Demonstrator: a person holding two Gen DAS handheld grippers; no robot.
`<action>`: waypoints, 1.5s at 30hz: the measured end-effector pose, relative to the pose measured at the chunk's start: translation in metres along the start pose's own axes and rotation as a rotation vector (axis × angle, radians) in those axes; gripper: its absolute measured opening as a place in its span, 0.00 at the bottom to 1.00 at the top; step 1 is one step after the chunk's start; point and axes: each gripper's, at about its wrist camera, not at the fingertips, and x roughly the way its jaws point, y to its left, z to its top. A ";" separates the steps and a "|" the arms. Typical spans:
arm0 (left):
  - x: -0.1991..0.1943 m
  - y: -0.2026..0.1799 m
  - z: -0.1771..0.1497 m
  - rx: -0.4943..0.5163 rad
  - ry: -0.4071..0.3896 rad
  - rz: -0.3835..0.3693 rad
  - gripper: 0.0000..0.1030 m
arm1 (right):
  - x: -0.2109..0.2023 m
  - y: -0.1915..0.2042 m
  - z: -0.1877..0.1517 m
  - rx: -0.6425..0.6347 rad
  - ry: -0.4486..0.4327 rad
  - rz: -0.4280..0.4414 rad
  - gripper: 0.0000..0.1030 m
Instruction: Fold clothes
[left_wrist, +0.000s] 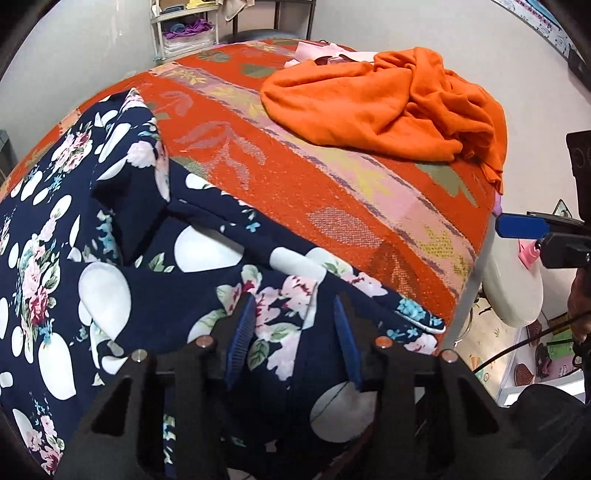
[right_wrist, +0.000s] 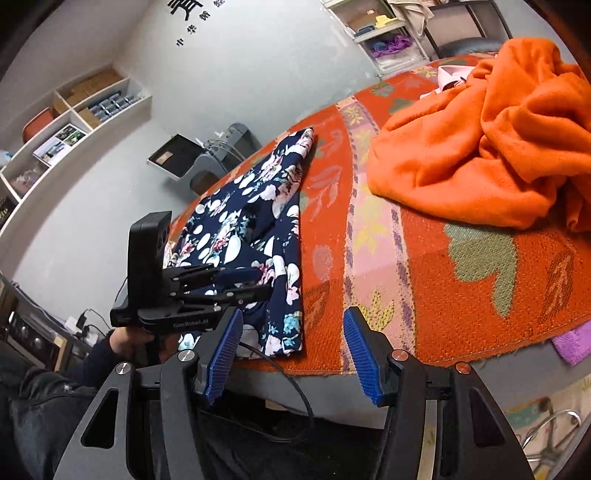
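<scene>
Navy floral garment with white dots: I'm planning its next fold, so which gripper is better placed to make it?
Left, probably. The left gripper is over the navy floral garment, its jaws straddling the cloth. The right gripper hangs open at the edge of the orange woven table cover, beside the garment.

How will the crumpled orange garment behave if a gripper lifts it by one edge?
The orange garment lies in soft, deep folds, so it will likely drape limply. Its thick, fuzzy knit suggests some weight and good grip. On the woven table cover it would probably drag.
</scene>
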 end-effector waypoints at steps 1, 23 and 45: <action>0.004 0.001 0.000 -0.006 0.013 0.010 0.40 | 0.001 0.000 0.000 0.001 0.001 0.001 0.56; -0.222 0.229 -0.091 -0.853 -0.719 -0.399 0.01 | 0.096 0.054 0.004 -0.174 0.159 -0.132 0.56; -0.300 0.380 -0.162 -1.015 -1.036 -0.624 0.01 | 0.150 0.141 0.008 -0.280 0.261 -0.166 0.09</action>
